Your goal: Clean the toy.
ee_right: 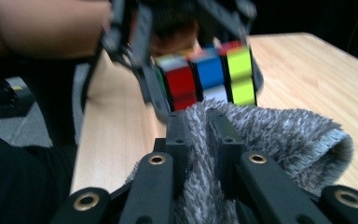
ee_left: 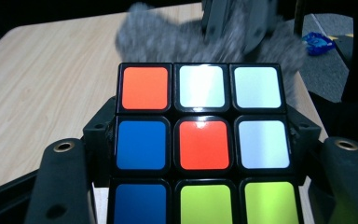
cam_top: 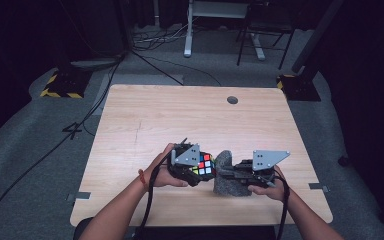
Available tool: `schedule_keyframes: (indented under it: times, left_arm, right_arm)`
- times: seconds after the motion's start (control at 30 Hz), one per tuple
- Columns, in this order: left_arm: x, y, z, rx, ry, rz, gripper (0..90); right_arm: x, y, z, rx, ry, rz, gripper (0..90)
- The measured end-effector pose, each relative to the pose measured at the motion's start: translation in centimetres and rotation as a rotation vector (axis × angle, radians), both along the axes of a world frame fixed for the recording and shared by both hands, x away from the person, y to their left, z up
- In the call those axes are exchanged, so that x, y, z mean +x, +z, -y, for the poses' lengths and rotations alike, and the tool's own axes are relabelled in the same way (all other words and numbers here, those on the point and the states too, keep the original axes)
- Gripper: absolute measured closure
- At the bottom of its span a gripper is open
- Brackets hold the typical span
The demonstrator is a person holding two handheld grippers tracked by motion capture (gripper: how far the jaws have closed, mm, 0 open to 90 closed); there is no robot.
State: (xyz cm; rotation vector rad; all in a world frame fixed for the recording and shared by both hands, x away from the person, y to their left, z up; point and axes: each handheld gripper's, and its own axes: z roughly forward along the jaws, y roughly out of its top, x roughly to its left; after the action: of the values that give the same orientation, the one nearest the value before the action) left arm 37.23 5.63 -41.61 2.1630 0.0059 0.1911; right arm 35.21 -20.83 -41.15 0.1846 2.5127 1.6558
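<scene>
**Cube and cloth held together near the desk's front edge**

Puzzle cube (cam_top: 204, 164) clamped between the jaws of the left gripper (cam_top: 192, 167), lifted just above the desk (cam_top: 180, 115), a little right of centre along the front edge. In the left gripper view, orange, white, blue and yellow-green squares (ee_left: 204, 144) facing the camera, black jaws pressing on both sides. Grey fuzzy cloth (cam_top: 228, 175) just beside the cube, apparently touching it, lower end resting on the desk. Right gripper (cam_top: 235, 172) pinching a fold of that cloth (ee_right: 200, 154), jaws squeezed tight around the pile. Farther out: a dark round grommet (cam_top: 232, 100) near the far edge, grey carpet (cam_top: 40, 150) and cables (cam_top: 150, 62) beyond.
</scene>
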Motion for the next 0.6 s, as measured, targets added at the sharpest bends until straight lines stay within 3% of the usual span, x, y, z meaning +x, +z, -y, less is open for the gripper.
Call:
schedule_keyframes:
  times: [0.2, 0.37, 0.53, 0.6]
  left_arm:
    - [-0.7, -1.3, 1.8, 0.062, -0.053, -0.020, 33.6]
    - [-1.1, -1.4, 2.1, 0.065, -0.078, -0.017, 33.6]
    - [-1.1, -0.5, 1.3, 0.003, -0.067, -0.023, 33.6]
    - [-1.1, -0.2, 1.1, -0.003, -0.058, -0.011, 33.6]
  right_arm:
    - [-0.9, 1.1, -0.1, 0.076, 0.039, 0.019, 80.7]
    - [-0.6, 1.0, 0.2, 0.078, -0.020, 0.028, 80.8]
    - [0.2, 0.4, 0.6, 0.057, -0.068, 0.008, 80.8]
    - [0.4, 0.2, 0.6, 0.048, -0.074, -0.001, 80.8]
